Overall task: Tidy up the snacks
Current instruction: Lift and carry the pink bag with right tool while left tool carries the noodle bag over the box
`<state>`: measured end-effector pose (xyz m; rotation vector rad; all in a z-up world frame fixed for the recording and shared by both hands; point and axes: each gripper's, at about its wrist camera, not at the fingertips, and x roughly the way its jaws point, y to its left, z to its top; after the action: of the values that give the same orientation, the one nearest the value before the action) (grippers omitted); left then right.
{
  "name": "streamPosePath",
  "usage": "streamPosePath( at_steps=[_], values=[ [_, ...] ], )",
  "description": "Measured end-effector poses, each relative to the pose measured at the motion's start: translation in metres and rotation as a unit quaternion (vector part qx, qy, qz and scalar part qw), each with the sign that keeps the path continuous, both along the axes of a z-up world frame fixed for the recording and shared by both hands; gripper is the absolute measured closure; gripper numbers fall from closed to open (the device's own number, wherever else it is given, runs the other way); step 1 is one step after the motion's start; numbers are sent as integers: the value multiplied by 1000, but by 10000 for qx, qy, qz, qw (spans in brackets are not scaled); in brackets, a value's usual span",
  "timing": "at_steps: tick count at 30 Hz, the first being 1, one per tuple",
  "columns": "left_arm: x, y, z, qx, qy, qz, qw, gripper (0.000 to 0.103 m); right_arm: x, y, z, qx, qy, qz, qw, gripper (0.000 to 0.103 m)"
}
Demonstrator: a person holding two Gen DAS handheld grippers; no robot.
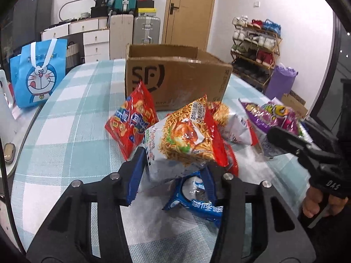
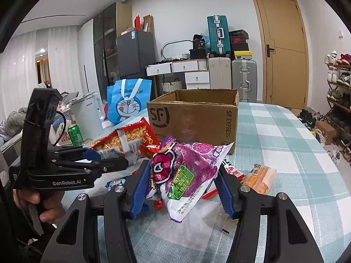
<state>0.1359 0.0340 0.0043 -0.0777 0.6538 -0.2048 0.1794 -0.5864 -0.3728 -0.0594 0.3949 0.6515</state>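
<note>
1. Left gripper: jaws clamped on noodle bag, raised off the desk above a blue packet.
2. Right gripper: jaws closed on purple bag, bag upright between blue pads, bottom corner hanging toward the camera.
3. Beyond both bags, at the far middle of the desk: open box.
4. Left of noodle bag: red bag on the desk.
5. Right of purple bag: orange packet, lying flat.

Cardboard box interior hidden; blue snack packet half covered by noodle bag.
</note>
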Motion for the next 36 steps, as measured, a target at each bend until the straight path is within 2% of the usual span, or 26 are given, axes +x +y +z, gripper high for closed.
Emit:
streamPosePath(
  at_steps=[8, 14, 20, 27, 36],
  values=[
    [-14, 1, 26, -65, -234, 140, 9996, 58, 1, -3, 9, 99, -57, -26, 9999, 46],
    [-8, 0, 43, -62, -338, 204, 9992, 58, 6, 2, 25, 146, -196, 16, 9997, 46],
    [15, -9, 57, -6, -386, 198, 9991, 58, 16, 9, 42, 221, -328, -1, 9992, 46],
    [41, -17, 71, 50, -432, 262, 9987, 58, 40, 13, 59, 301, -287, -81, 9991, 46],
    [92, -3, 99, 66, -469, 578, 9972, 58, 72, 28, 86, 313, -323, -132, 9989, 46]
  ],
)
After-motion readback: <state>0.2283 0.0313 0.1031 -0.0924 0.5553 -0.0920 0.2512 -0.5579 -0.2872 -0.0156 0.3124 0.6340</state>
